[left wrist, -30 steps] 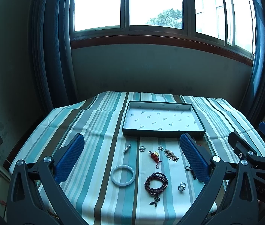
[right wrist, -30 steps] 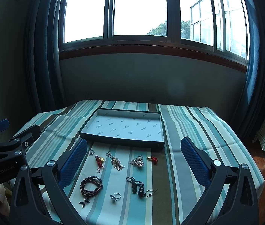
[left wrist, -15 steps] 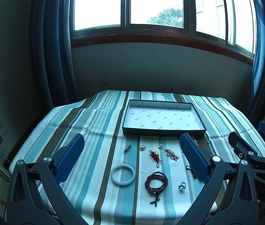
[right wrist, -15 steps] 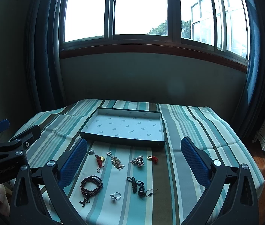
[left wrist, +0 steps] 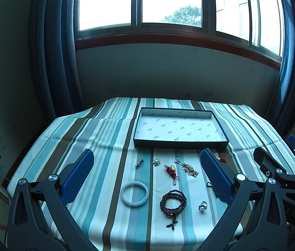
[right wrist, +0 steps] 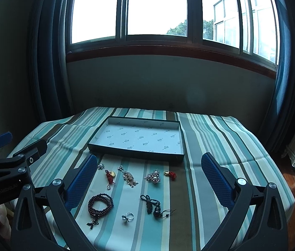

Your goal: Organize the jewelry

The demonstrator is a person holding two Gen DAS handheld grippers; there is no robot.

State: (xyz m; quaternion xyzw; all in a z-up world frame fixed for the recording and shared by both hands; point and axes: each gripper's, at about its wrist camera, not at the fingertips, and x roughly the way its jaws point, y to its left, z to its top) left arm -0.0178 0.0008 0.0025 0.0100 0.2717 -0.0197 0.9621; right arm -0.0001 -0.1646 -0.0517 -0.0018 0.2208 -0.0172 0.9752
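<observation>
Nothing is in the tray yet; I judge I'm at the start, picking a first piece.

Left wrist: my left gripper (left wrist: 147, 174) hangs spread and empty above the white bangle (left wrist: 134, 193) and bead bracelet (left wrist: 173, 201), short of the tray (left wrist: 180, 142).
Right wrist: my right gripper (right wrist: 147, 176) gapes empty over the ring (right wrist: 128, 217); next I descend and pinch.

Tray lining (left wrist: 178, 128) print too small to read; nothing else legible
</observation>
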